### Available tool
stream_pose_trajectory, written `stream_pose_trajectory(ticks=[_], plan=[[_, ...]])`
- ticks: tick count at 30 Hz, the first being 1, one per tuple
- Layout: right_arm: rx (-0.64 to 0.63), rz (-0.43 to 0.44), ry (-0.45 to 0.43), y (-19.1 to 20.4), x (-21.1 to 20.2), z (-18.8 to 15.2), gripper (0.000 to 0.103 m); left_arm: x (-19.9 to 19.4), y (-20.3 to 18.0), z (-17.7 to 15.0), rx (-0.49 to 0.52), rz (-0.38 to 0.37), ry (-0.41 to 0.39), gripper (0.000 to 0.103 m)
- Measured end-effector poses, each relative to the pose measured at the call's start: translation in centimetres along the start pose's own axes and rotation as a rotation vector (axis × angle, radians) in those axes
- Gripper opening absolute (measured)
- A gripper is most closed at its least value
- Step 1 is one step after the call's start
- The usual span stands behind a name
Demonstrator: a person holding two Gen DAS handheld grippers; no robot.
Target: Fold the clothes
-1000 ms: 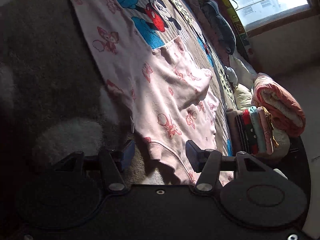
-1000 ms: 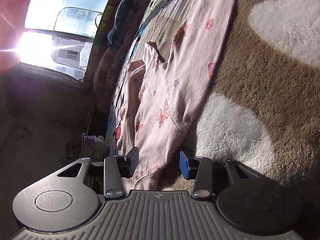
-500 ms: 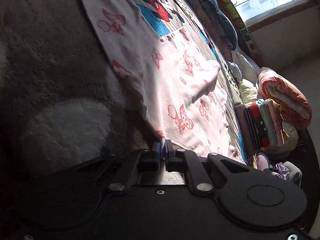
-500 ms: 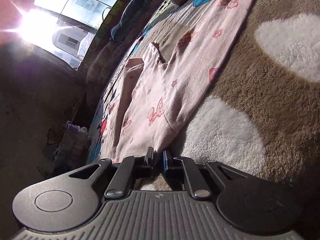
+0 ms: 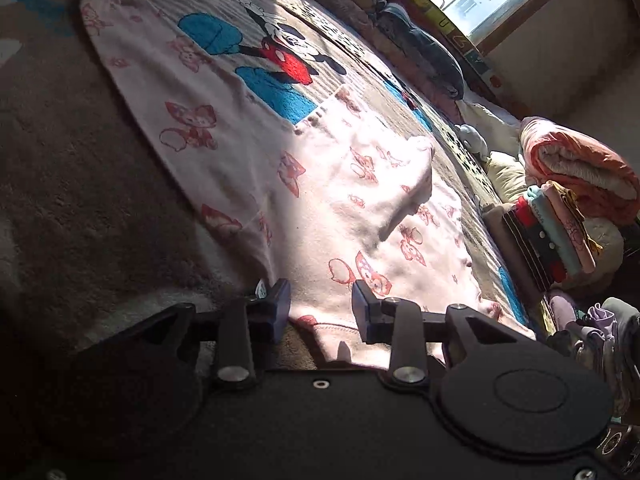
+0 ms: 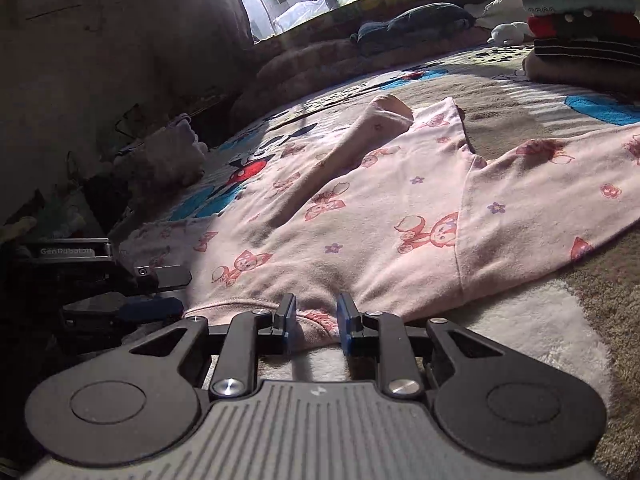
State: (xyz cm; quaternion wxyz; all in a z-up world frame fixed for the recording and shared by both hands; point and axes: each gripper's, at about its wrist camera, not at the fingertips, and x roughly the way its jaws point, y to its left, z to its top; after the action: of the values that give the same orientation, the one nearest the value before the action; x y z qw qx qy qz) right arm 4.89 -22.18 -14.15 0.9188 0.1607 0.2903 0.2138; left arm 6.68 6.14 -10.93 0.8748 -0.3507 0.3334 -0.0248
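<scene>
I had the pale pink cotton top with red cartoon prints (image 6: 360, 216) spread flat on the brown-and-white plush blanket (image 6: 552, 320). Both the left gripper (image 5: 320, 308) and the right gripper (image 6: 314, 322) sat with jaws parted at its near hem, gripping nothing. Judged next: clench both on that hem, then carry it over.

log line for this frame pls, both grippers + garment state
task: fold clothes | left gripper: open, at hem | right gripper: open, hem between fingers | pink printed garment: flat on blanket, unfolded | folded stack: beside
</scene>
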Motion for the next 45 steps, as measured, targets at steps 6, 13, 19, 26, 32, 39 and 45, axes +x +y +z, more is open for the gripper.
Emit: stream_pose_trajectory(ticks=[6,13,19,26,32,39,45], plan=[[-0.074,0.001,-0.074,1.4,-1.2,0.1,0.036,-2.5,3.7,4.5,-0.203,-0.056,-0.087,0.041],[-0.096,0.024,0.001,1.4,0.6,-0.4,0.038,1.0,5.6,4.2,-0.273,0.038,-0.026,0.012],[-0.076,0.025,0.001,1.1,0.1,-0.6,0.038,-1.5,6.1,7.7,-0.305,0.002,-0.127,0.047],[-0.073,0.032,0.006,1.3,0.0,-0.6,0.045,4.5,6.8,9.8,-0.350,-0.194,0.023,0.057],[-0.052,0.040,0.019,0.8,-0.3,-0.7,0.045,2.6,12.4,15.5,-0.434,-0.156,-0.173,0.058],[-0.028,0.044,0.046,0.9,-0.5,-0.3,0.047,-2.0,19.8,21.1,-0.543,0.025,-0.395,0.058],[-0.034,0.058,-0.022,1.2,-1.4,0.9,0.048,-4.4,18.0,21.0,-0.384,0.024,-0.344,0.058]])
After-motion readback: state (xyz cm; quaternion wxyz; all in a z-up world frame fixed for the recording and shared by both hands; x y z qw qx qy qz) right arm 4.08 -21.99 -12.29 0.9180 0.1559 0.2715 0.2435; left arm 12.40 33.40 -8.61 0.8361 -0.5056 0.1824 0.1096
